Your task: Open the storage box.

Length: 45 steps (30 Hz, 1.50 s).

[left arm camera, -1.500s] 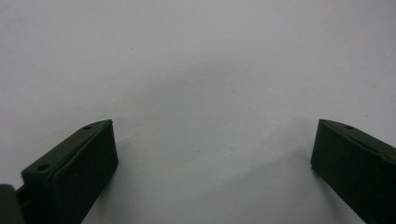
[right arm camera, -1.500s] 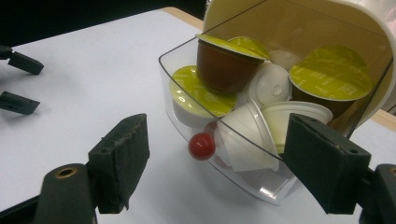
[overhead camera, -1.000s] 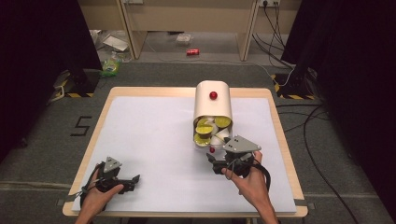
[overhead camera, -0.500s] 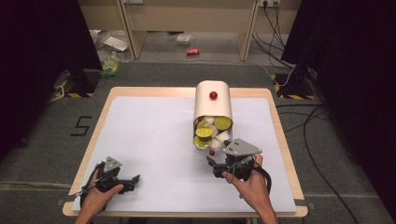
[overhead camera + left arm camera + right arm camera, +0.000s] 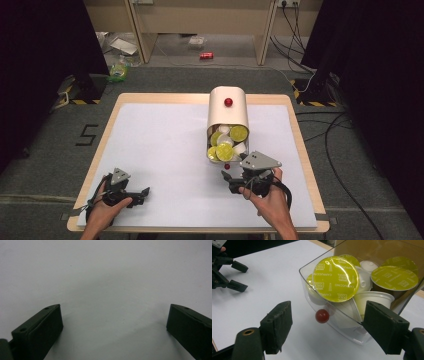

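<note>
I had the right gripper (image 5: 325,332) with jaws released just short of the red knob (image 5: 322,316) on the capsule bin's (image 5: 228,106) clear drawer at mid-bench, left gripper (image 5: 131,192) released too, idle; a misjudged pinch risked slipping off and nudging the bin.

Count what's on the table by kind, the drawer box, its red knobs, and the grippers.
Drawer box: 1
Red knobs: 2
Grippers: 2, left gripper, right gripper
Total: 5, leaving out the capsules in the drawer, some of them hidden.
</note>
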### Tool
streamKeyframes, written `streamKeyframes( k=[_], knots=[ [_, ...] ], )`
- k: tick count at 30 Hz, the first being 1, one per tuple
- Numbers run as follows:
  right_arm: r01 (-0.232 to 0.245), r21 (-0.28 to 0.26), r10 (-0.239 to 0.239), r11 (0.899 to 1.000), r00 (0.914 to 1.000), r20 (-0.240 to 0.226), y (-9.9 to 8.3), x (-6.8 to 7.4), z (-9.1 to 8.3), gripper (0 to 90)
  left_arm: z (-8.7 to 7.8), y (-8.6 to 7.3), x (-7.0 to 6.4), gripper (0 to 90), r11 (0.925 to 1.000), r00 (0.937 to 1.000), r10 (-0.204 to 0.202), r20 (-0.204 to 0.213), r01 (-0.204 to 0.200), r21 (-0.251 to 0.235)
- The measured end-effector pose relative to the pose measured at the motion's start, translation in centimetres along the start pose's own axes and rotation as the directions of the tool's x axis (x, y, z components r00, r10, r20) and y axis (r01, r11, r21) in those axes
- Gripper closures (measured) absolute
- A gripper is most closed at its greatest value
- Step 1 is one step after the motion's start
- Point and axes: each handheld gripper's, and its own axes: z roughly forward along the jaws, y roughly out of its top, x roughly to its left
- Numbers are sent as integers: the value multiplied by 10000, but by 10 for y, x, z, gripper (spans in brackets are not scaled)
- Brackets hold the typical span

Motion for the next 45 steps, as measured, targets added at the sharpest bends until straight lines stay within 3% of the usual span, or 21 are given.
streamKeyframes(
  k=[11,18,39,45],
  knots=[
    [-44,15,44,10000,10000,-24,0,0,-1,237,0,0,0,0,10000,10000,0,-2,0,2],
    [-391,-181,390,9991,9992,-57,1,-2,-3,248,0,0,0,0,10000,10000,0,-5,0,4],
    [-766,-752,776,9942,9969,105,8,-7,0,248,0,0,0,0,10000,10000,15,-27,-15,27],
    [-622,-886,635,9941,9979,125,16,-5,4,248,0,0,0,0,10000,10000,24,-34,-24,33]
  ],
)
